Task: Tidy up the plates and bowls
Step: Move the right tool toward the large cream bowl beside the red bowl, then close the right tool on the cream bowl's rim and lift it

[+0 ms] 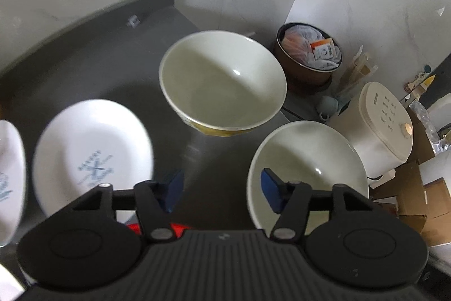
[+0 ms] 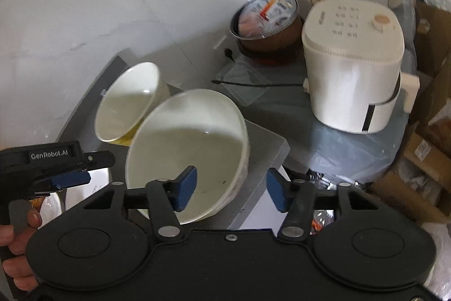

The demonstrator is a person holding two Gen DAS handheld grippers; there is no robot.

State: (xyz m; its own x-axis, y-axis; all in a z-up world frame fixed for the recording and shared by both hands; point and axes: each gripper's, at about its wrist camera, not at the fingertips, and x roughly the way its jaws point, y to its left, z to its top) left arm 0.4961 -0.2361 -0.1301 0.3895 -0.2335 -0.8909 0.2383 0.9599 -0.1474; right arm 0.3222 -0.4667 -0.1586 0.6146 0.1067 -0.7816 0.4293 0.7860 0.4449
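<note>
Bowls, two, white inside: far bowl (image 1: 222, 81) with yellow outer wall, centre of the grey counter (image 1: 112, 61); near bowl (image 1: 307, 171) at the counter's right edge. They sit apart, not nested. Plates: printed plate (image 1: 93, 160) at near left, a second plate (image 1: 8, 182) at the left border, side by side, unstacked. Judged: sorting hardly begun; stacking all left to do.

Left gripper (image 1: 222, 189): low over the counter between printed plate and near bowl, fingers wide apart, empty. Right gripper (image 2: 231, 188): astride the near bowl's right rim, fingers apart, nothing clamped.

Beyond, right: white appliance (image 1: 377, 126), brown pot (image 1: 308, 55).
</note>
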